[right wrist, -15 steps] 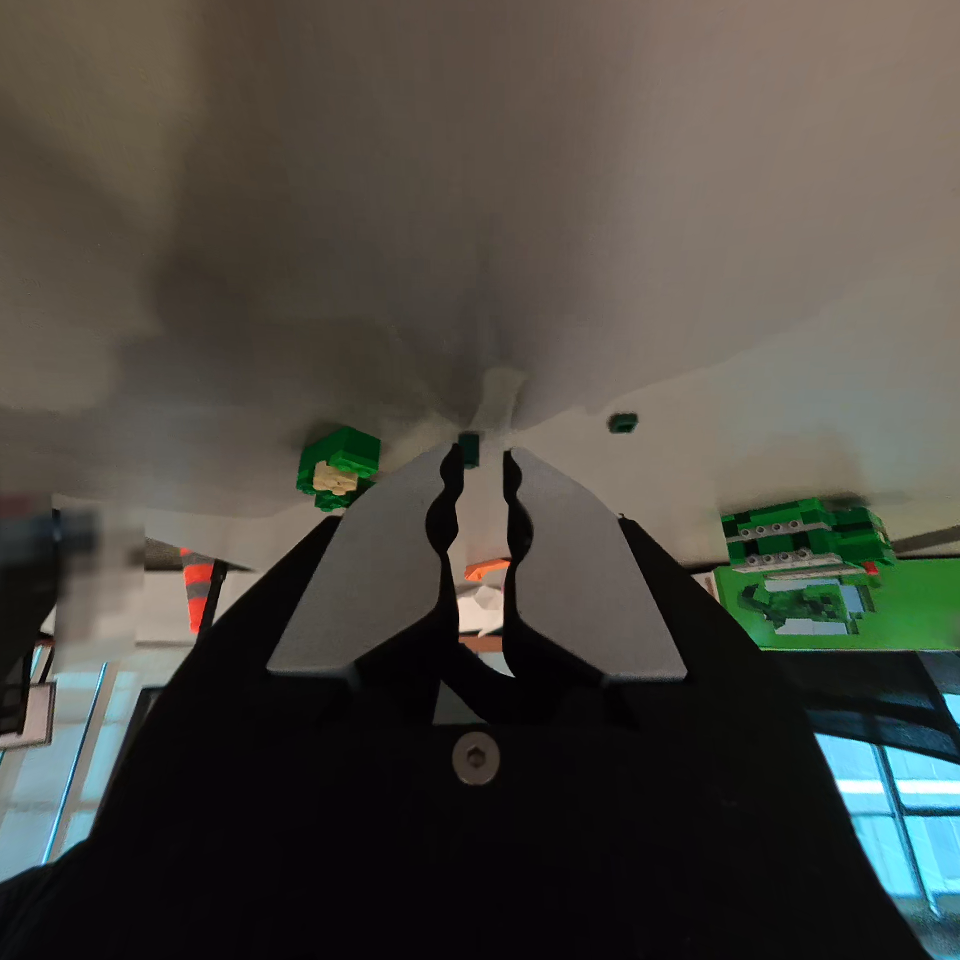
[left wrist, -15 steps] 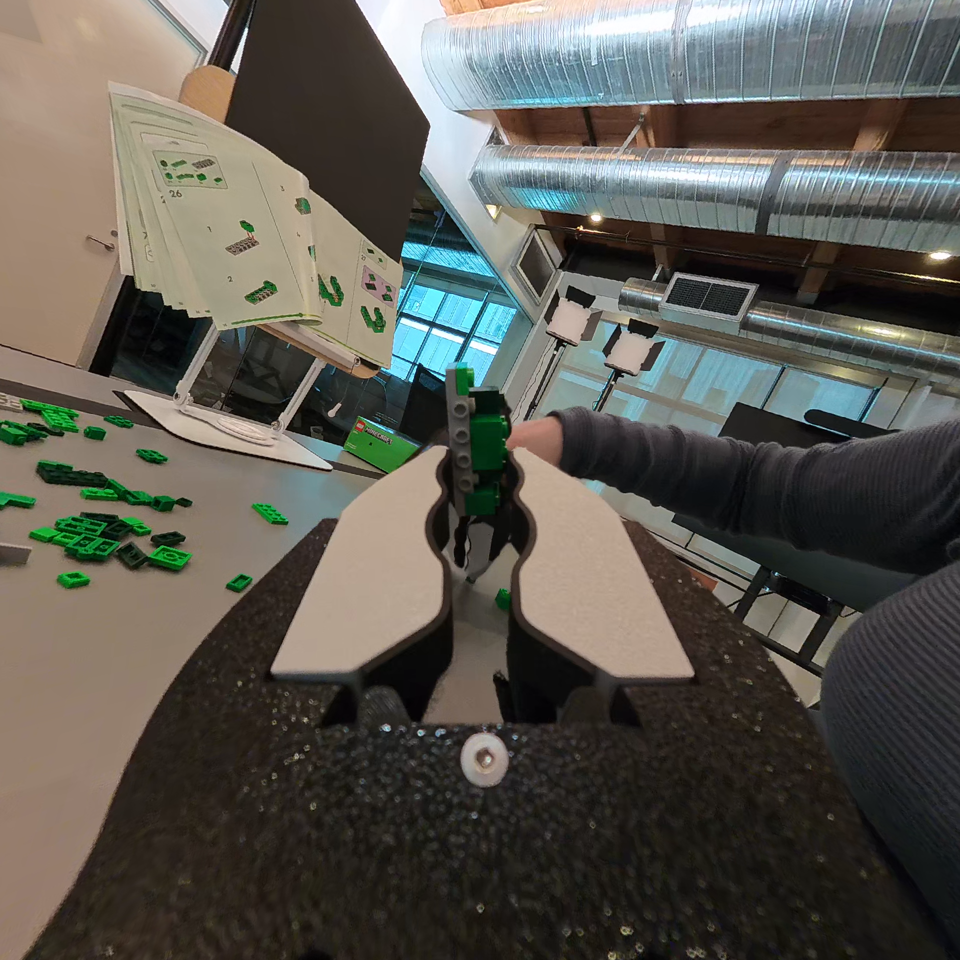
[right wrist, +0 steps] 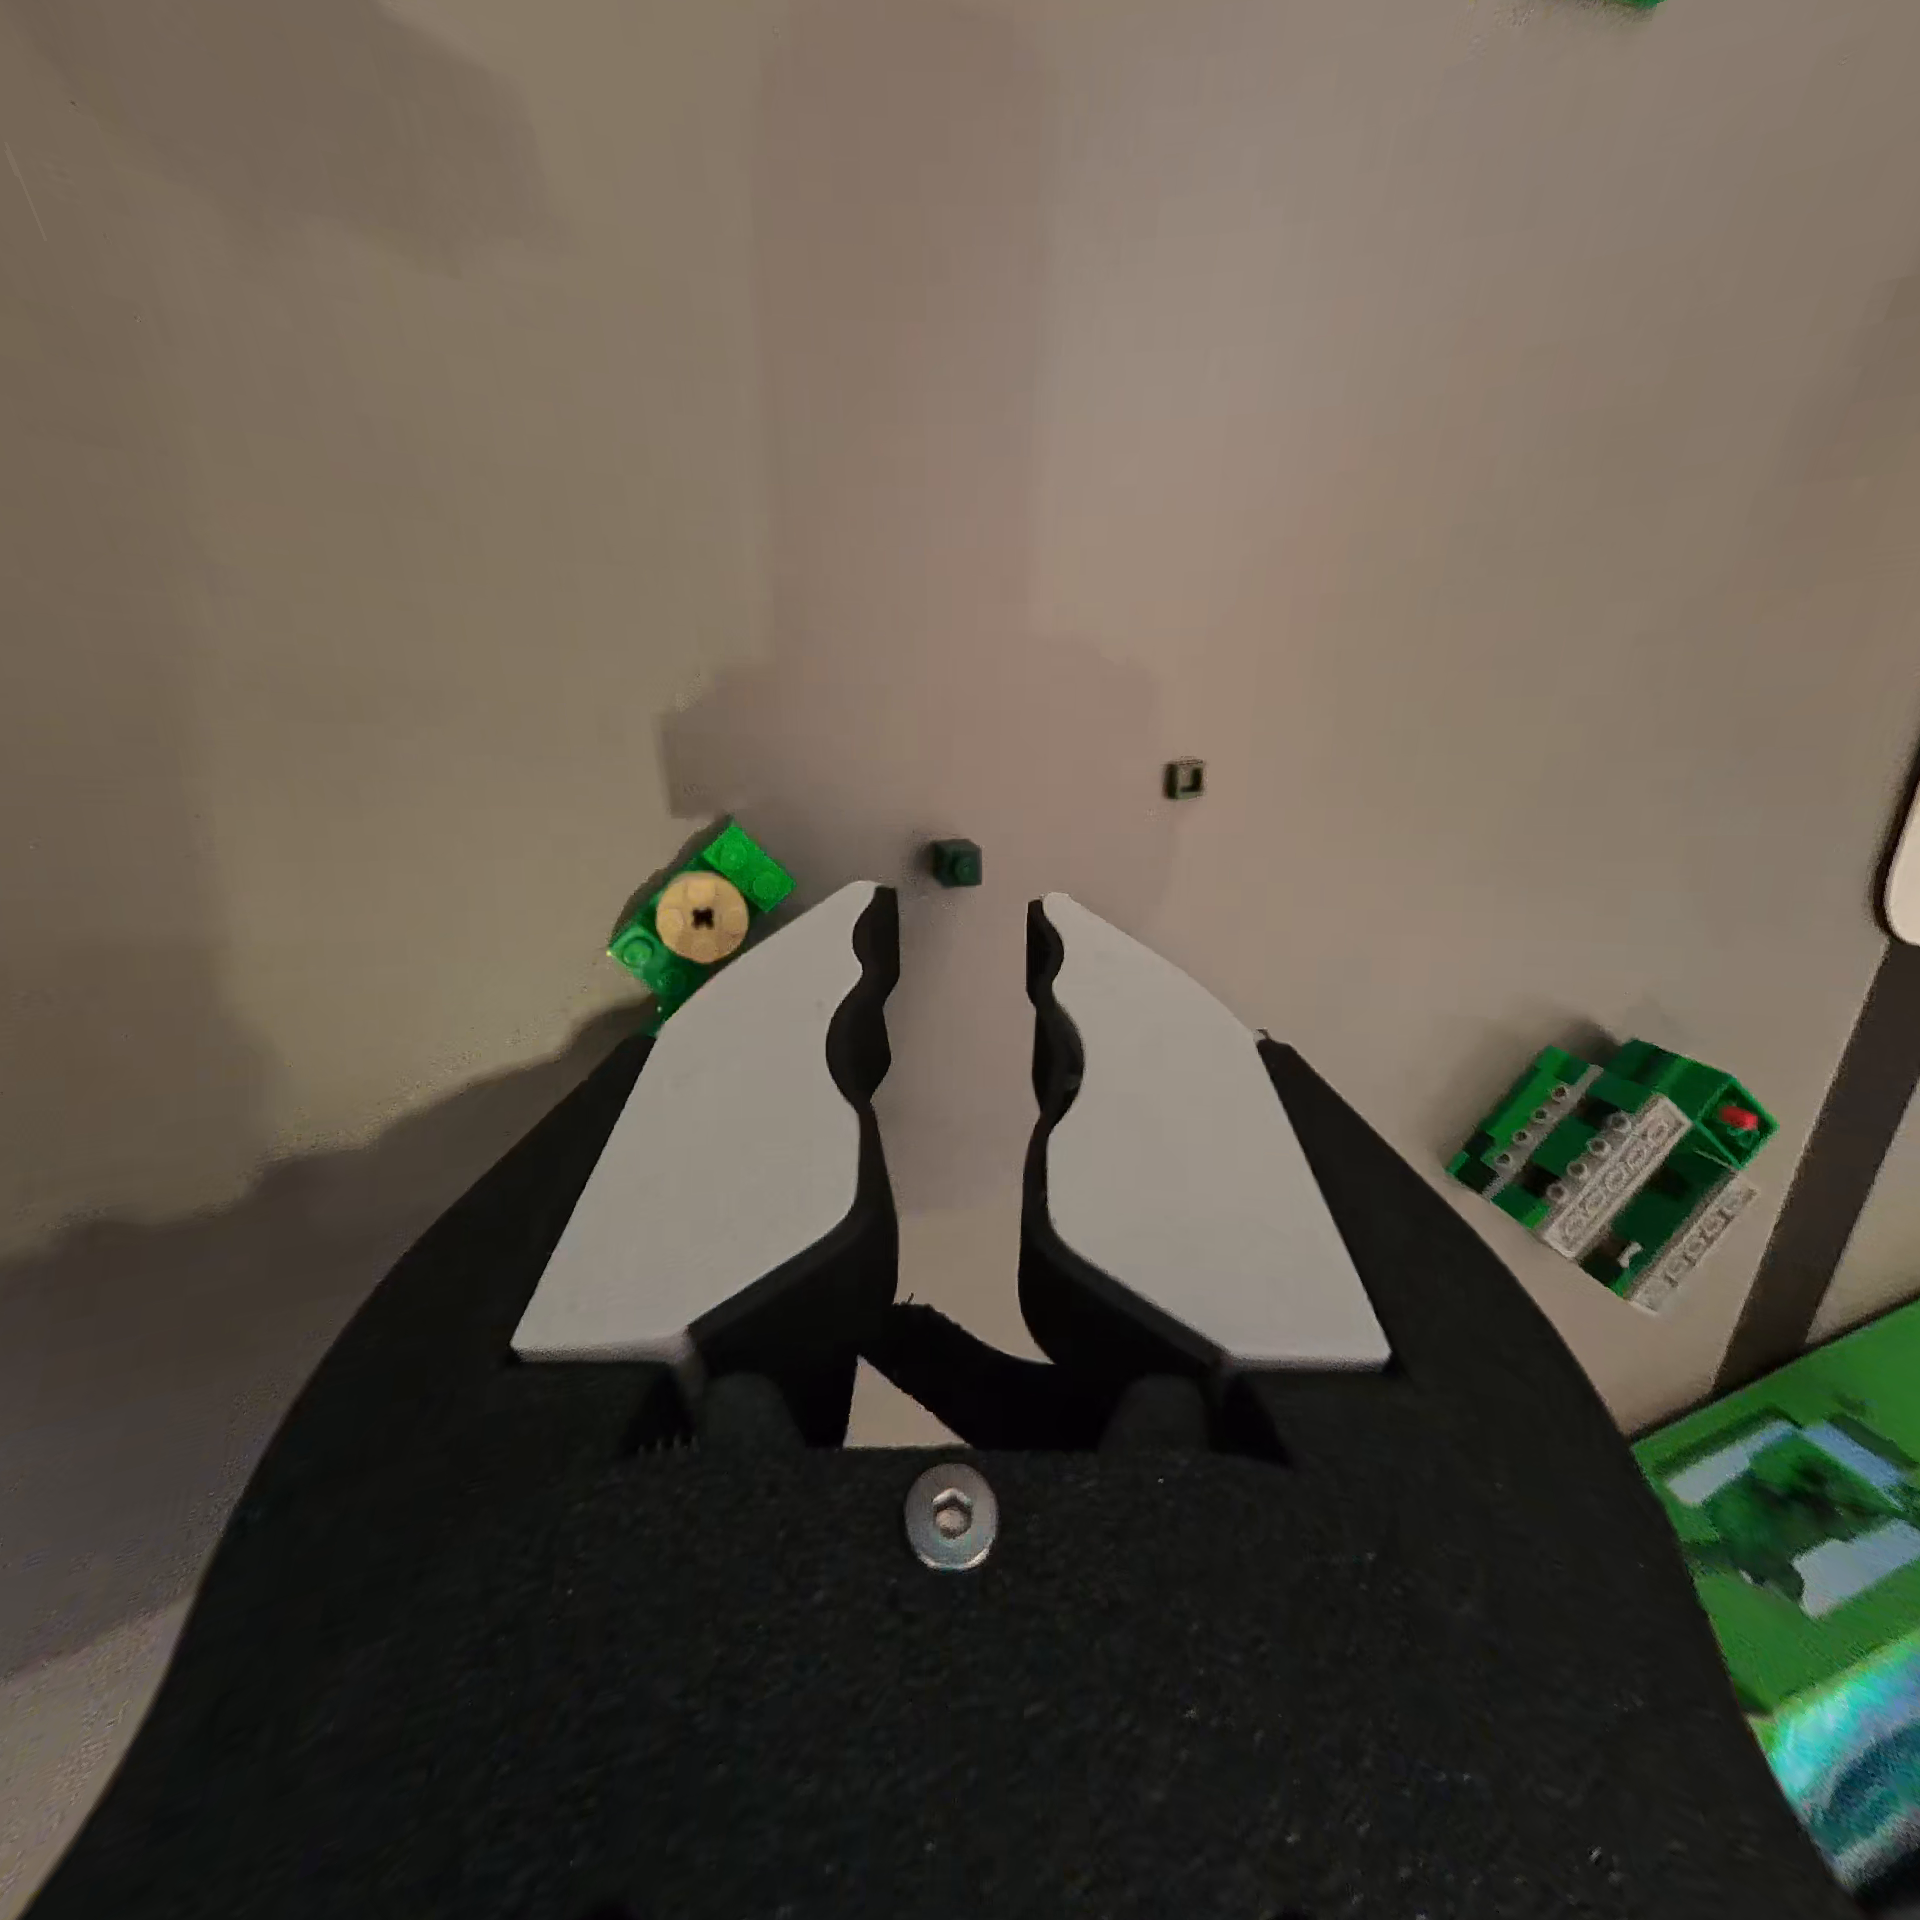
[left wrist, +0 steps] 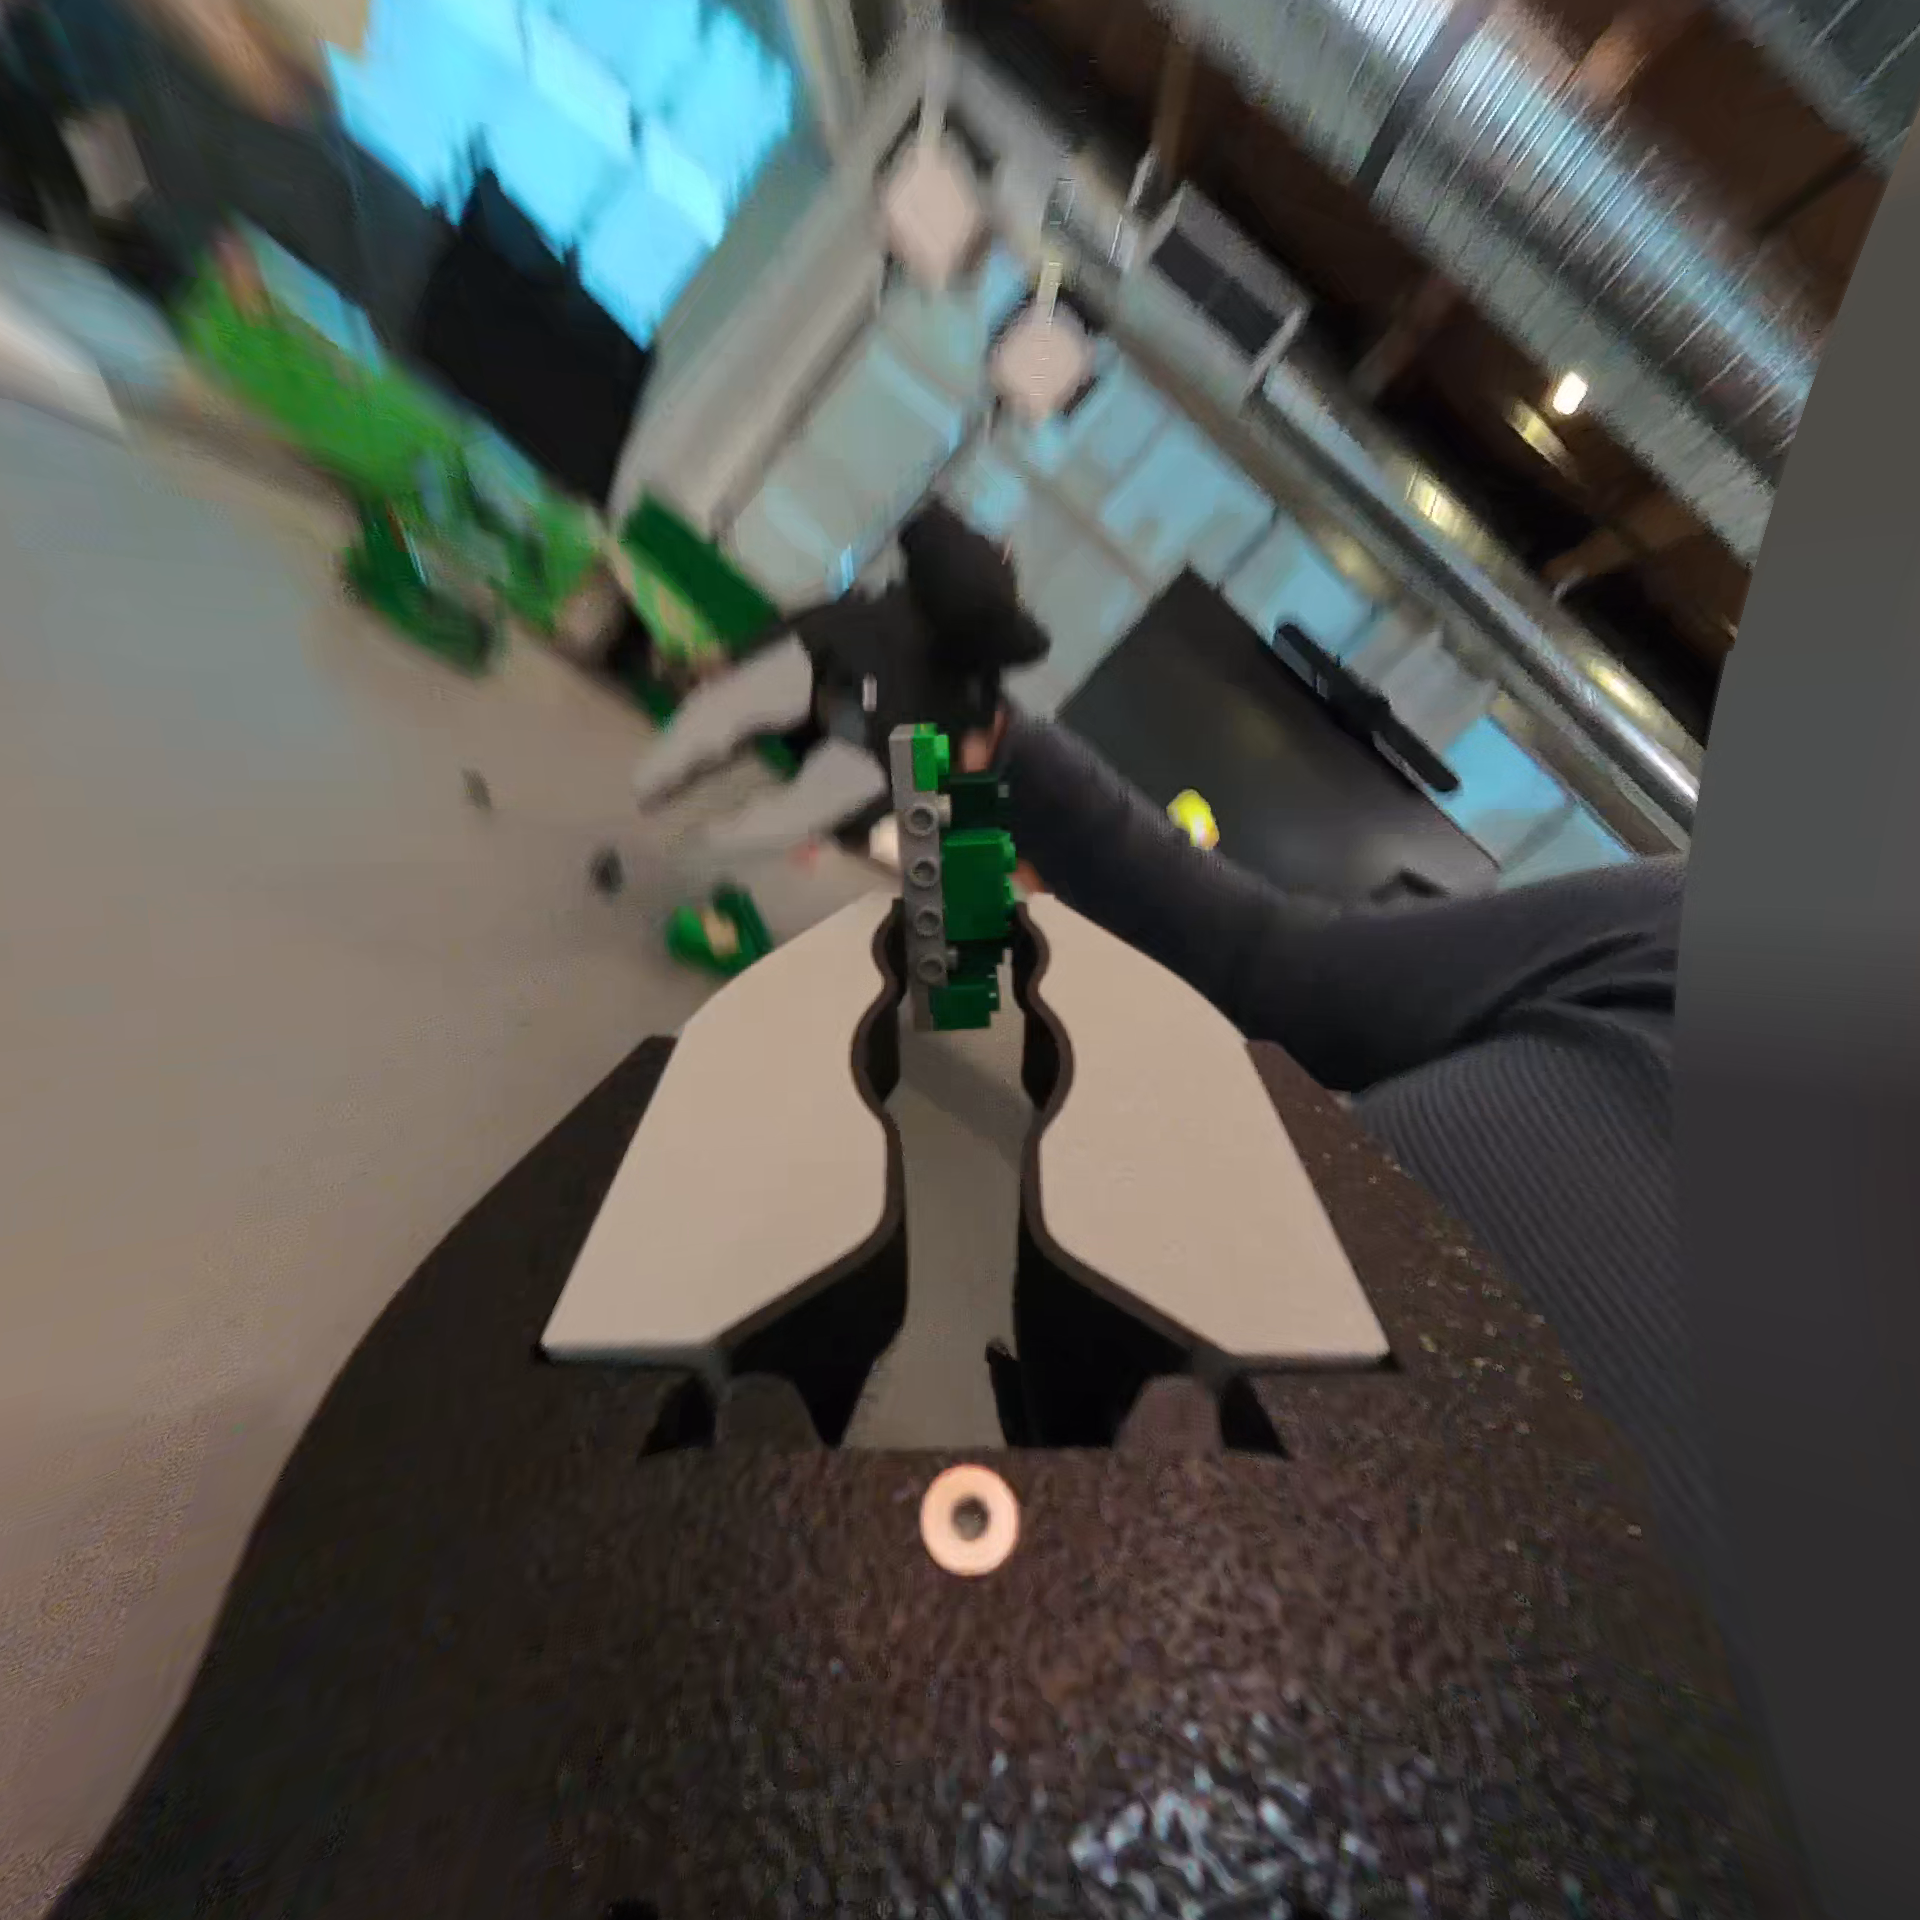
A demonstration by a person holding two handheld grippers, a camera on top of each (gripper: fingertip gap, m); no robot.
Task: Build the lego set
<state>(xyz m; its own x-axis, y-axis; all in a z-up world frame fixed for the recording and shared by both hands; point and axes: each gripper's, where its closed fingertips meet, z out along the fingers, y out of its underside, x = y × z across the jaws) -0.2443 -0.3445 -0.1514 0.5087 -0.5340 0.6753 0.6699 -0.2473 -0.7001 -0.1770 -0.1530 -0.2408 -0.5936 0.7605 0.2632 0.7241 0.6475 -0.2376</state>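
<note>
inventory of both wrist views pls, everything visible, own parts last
grey-and-green lego sub-assembly: 1, grey studded strip with green bricks, held upright at the left tongs' tips
small dark green lego stud piece: 1, on the table just ahead of the right tongs
small dark green square lego piece: 1, farther ahead, to the right
green lego plate with a tan round piece: 1, beside the right tongs' left finger
green-and-grey partly built lego model: 1, on the table at right
green lego box: 1, lower right corner
light grey table: 1, under everything
dark grey sleeve: 1, right side of the left view
left tongs: 1, shut on the sub-assembly
right tongs: 1, open, empty
</note>
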